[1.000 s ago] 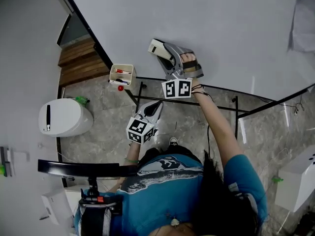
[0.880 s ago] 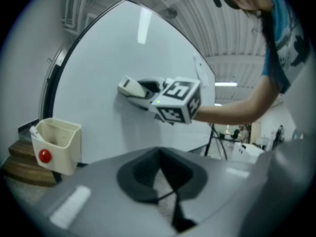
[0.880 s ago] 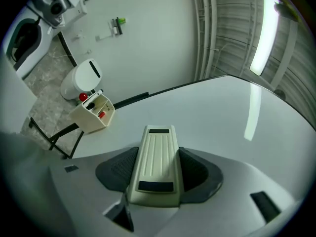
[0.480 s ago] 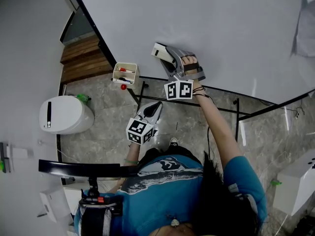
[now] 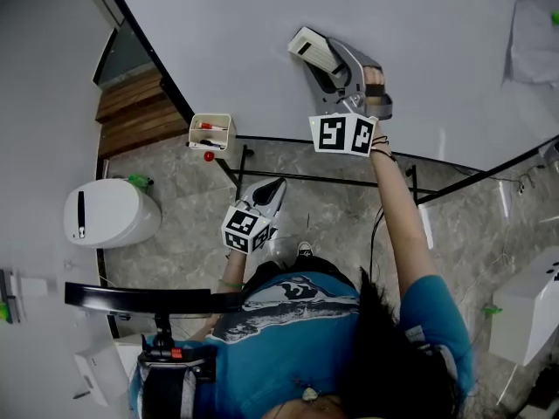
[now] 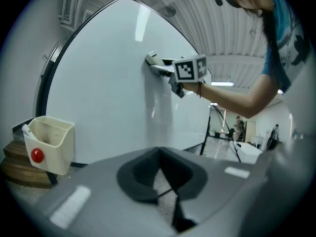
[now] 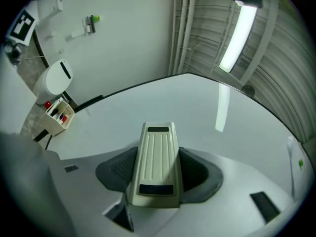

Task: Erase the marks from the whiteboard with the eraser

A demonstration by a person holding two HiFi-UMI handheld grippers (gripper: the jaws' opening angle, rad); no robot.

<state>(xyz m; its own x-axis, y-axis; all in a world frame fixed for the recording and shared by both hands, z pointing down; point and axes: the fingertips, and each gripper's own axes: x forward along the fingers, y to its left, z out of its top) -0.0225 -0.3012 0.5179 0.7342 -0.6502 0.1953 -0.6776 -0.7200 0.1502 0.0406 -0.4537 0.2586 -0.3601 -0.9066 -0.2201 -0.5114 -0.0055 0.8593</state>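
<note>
Higher and further right than a second ago, your right gripper (image 5: pixel 330 66) clamps the eraser (image 5: pixel 312 48) against the whiteboard (image 5: pixel 244 33); your left gripper (image 5: pixel 271 190) hangs closed on nothing. Press unevenly and the eraser may twist in the jaws, lifting off.

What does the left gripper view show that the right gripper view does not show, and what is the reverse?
Only the left gripper view: the person's arm, the marker cube on the right tool, and a tripod in the background. Only the right gripper view: a ceiling lamp and a white bin. Both: the whiteboard, the eraser held by the right tool, and the tray.
</note>
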